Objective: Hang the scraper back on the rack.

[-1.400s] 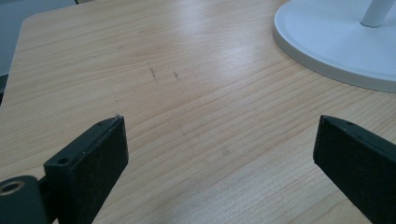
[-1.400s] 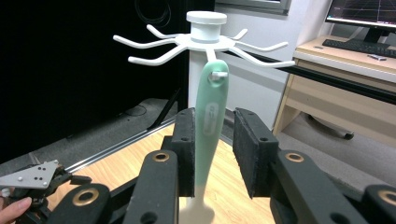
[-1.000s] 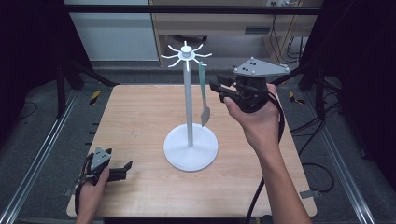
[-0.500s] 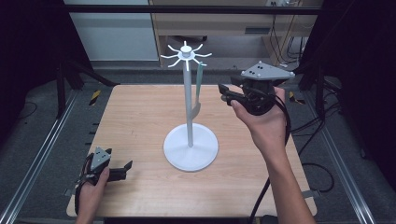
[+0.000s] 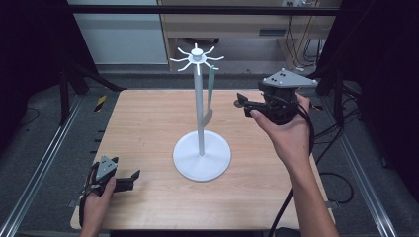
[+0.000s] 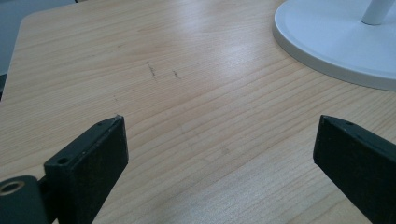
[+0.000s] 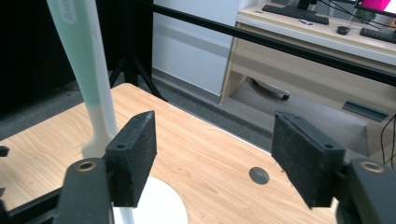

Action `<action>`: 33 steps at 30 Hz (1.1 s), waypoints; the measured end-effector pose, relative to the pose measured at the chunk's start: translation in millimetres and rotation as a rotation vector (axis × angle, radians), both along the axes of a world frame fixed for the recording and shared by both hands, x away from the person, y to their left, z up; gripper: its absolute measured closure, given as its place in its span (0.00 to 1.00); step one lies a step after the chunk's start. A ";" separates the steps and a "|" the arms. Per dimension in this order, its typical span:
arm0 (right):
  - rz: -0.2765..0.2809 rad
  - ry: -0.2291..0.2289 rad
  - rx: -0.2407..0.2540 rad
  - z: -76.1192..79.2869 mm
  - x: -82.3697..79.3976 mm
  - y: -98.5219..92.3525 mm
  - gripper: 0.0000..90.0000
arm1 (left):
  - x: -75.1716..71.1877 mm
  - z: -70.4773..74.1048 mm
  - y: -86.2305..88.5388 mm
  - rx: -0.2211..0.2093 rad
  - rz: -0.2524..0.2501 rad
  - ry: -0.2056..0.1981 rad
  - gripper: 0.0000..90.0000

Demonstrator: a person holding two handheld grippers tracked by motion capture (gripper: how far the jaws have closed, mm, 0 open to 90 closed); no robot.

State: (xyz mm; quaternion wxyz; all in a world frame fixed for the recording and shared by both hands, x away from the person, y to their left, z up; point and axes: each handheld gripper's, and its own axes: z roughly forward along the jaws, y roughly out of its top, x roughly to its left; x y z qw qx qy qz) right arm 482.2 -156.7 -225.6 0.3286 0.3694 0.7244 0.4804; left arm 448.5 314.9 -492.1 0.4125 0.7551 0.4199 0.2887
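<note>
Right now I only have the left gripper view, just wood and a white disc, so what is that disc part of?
Observer: It is the base of a white stand, a tall pole topped with radiating hooks.
Operator: Is anything hanging on it?
Observer: Yes, a pale green utensil hangs from one hook, beside the pole.
Operator: Where is the right hand-held gripper?
Observer: The right hand-held gripper is held up in the air to the right of the stand, jaws open and holding nothing, with the utensil outside them.
Operator: And my left one, seen from above?
Observer: The left hand-held gripper rests low at the near left corner of the table, jaws open.
</note>
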 end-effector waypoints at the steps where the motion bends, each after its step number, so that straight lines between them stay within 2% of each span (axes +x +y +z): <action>1: 0.000 0.000 0.000 0.0 0.0 0.0 0.34 | 0.0 0.0 0.0 0.000 0.000 0.000 0.03; 9: -0.017 0.008 0.008 -8.0 0.2 -12.6 0.24 | -0.2 0.0 -0.3 0.002 0.000 0.000 0.03; 13: -0.055 0.020 0.002 -16.6 0.0 -19.8 0.15 | -0.1 -0.2 -0.3 0.002 0.000 0.000 0.03; 29: -0.091 0.052 0.008 -40.9 -4.0 -35.9 0.08 | -0.4 -0.4 -1.7 0.008 -0.004 0.001 0.03; 33: -0.095 0.055 -0.014 -49.8 -5.9 -38.3 0.08 | -0.4 -0.4 -1.7 0.008 -0.004 0.001 0.03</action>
